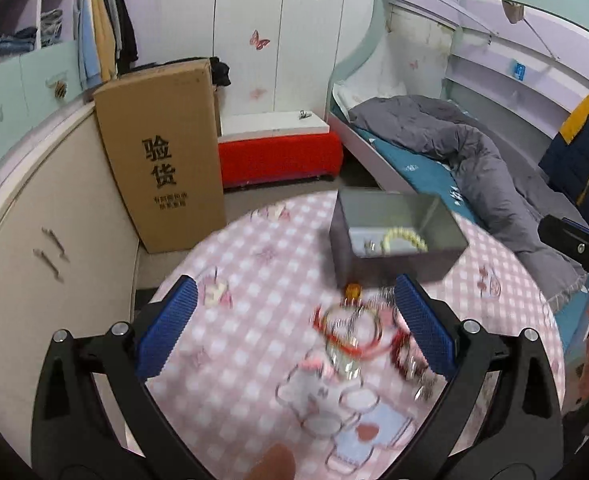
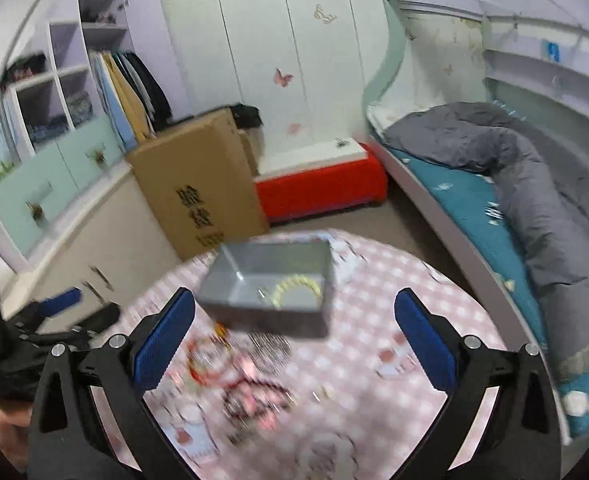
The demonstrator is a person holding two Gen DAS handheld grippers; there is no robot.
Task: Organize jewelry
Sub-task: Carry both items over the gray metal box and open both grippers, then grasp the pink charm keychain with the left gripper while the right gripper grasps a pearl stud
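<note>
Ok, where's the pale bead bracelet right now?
The bead bracelet lies inside the grey box on the pink checked tablecloth, at the box's right side in both wrist views. The loose jewelry pile sits just in front of the box.

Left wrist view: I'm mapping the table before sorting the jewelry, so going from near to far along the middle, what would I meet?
Pink checked tablecloth with a bear print → blurred heap of red and silver bangles → small amber bead → open grey rectangular box holding a pale yellow beaded bracelet → red bench.
</note>
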